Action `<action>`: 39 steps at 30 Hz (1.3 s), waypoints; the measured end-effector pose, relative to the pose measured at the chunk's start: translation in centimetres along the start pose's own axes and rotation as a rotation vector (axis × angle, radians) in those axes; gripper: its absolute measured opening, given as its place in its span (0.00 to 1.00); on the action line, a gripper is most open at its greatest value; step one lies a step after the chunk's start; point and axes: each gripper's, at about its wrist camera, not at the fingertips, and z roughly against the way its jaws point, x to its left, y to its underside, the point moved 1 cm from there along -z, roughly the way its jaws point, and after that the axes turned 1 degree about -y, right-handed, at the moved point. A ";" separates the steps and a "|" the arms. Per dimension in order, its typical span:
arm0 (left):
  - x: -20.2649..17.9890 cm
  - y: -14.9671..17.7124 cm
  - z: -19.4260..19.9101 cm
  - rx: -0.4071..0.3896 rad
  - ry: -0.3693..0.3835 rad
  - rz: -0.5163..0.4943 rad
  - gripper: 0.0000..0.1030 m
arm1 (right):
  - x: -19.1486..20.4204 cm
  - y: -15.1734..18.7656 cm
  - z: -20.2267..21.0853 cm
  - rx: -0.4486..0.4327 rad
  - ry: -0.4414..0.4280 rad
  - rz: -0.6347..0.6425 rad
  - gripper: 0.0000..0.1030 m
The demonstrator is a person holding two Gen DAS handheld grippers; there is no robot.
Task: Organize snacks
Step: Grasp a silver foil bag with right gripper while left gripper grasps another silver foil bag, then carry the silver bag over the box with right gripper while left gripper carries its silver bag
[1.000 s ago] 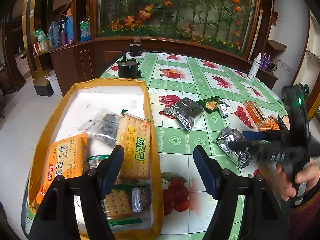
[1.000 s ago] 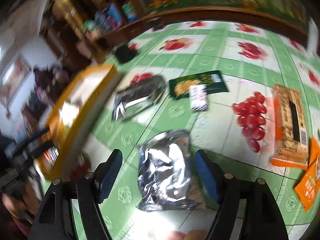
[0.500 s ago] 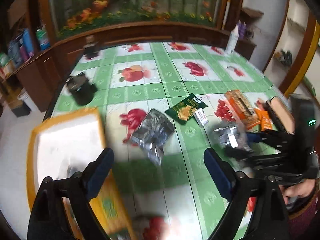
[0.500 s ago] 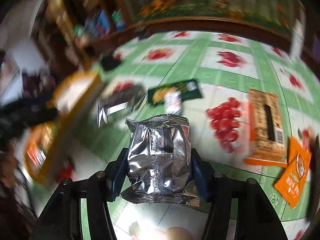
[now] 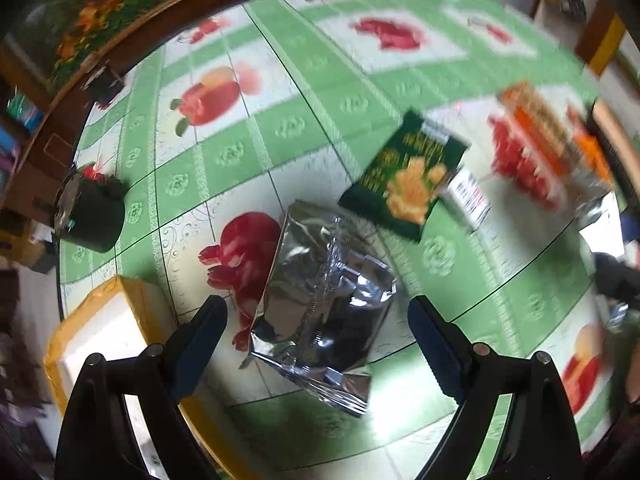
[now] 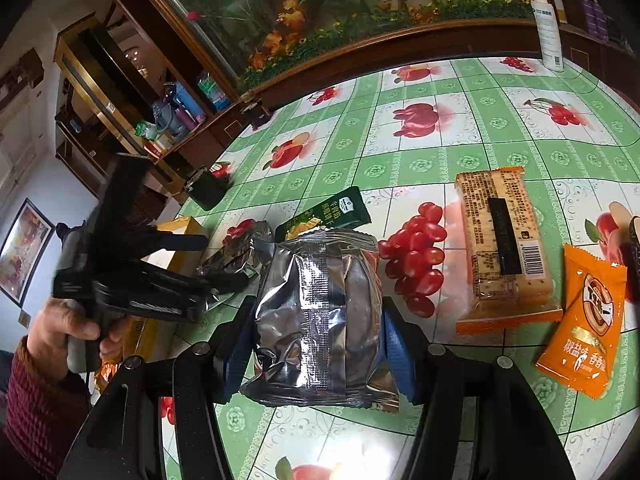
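My right gripper (image 6: 316, 348) is shut on a silver foil snack bag (image 6: 320, 320) and holds it above the green fruit-print tablecloth. My left gripper (image 5: 316, 320) is open, its fingers either side of a second silver foil bag (image 5: 320, 300) lying on the table; it also shows in the right wrist view (image 6: 228, 256). The yellow-rimmed white tray (image 5: 100, 320) sits at the left table edge; its corner shows in the right wrist view (image 6: 184, 228). A dark green snack pack (image 5: 408, 176) lies just beyond the second bag.
A long cracker pack (image 6: 504, 248) and an orange sachet (image 6: 580, 320) lie to the right. A small white packet (image 5: 468, 196) touches the green pack. A black pot (image 5: 96, 212) stands at the left edge. A white spray bottle (image 6: 548, 20) stands at the far edge.
My right gripper closed on the foil bag and lifted it off the table. My left gripper swung from over the tray to the second foil bag and now straddles it.
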 end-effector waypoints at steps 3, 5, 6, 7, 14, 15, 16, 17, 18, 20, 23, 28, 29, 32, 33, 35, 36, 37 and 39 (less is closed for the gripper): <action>0.0 0.1 -0.6 0.006 -0.017 0.006 0.88 | 0.0 0.0 0.0 -0.001 -0.002 0.000 0.62; 0.4 0.2 -0.4 -0.018 -0.007 0.071 0.85 | 0.0 0.0 -0.2 0.003 -0.001 0.004 0.62; 0.7 0.3 -0.2 -0.037 -0.005 0.109 0.79 | 0.0 0.0 -0.2 0.004 0.004 0.003 0.62; 0.9 0.5 -0.1 -0.043 0.008 0.138 0.63 | 0.0 0.0 -0.3 0.005 0.005 0.002 0.62; -1.1 3.2 1.6 -0.073 0.018 0.256 0.60 | 0.1 0.1 -0.3 0.003 0.011 0.006 0.62; -1.8 4.0 2.2 -0.097 0.023 0.270 0.60 | 0.1 0.1 -0.3 0.000 0.013 0.005 0.62; -2.3 4.7 2.7 -0.113 0.027 0.282 0.60 | 0.2 0.1 -0.2 -0.003 0.014 0.006 0.62; -3.1 5.7 3.2 -0.134 0.046 0.301 0.60 | 0.3 0.1 -0.1 -0.007 0.019 0.009 0.62; -3.7 6.3 3.6 -0.153 0.067 0.316 0.60 | 0.3 0.1 0.0 -0.011 0.024 0.012 0.62; -5.2 8.0 4.2 -0.199 0.082 0.342 0.60 | 0.6 0.1 0.1 -0.018 0.038 0.024 0.62; -7.0 10.0 4.6 -0.261 0.046 0.370 0.60 | 1.0 0.3 -0.1 -0.018 0.058 0.046 0.62; -7.8 11.6 5.3 -0.328 0.034 0.397 0.60 | 1.3 0.6 -0.8 -0.002 0.087 0.070 0.62; -7.9 11.8 5.5 -0.344 0.023 0.398 0.60 | 1.4 0.7 -0.9 0.003 0.091 0.073 0.62; -8.1 12.3 5.8 -0.379 -0.015 0.394 0.60 | 1.6 0.9 -1.1 0.007 0.100 0.085 0.62; -8.1 12.4 6.1 -0.395 -0.026 0.397 0.60 | 1.7 1.0 -1.2 0.006 0.100 0.090 0.62; -8.3 12.8 6.5 -0.413 -0.040 0.393 0.60 | 2.0 1.0 -1.1 0.003 0.099 0.099 0.62; -8.2 12.9 6.7 -0.422 -0.045 0.396 0.60 | 2.1 1.1 -1.2 0.002 0.098 0.102 0.62; -8.1 13.0 7.0 -0.431 -0.051 0.399 0.60 | 2.2 1.1 -1.2 0.002 0.097 0.105 0.62; -7.9 13.1 7.3 -0.441 -0.067 0.397 0.60 | 2.3 1.2 -1.3 0.004 0.098 0.110 0.62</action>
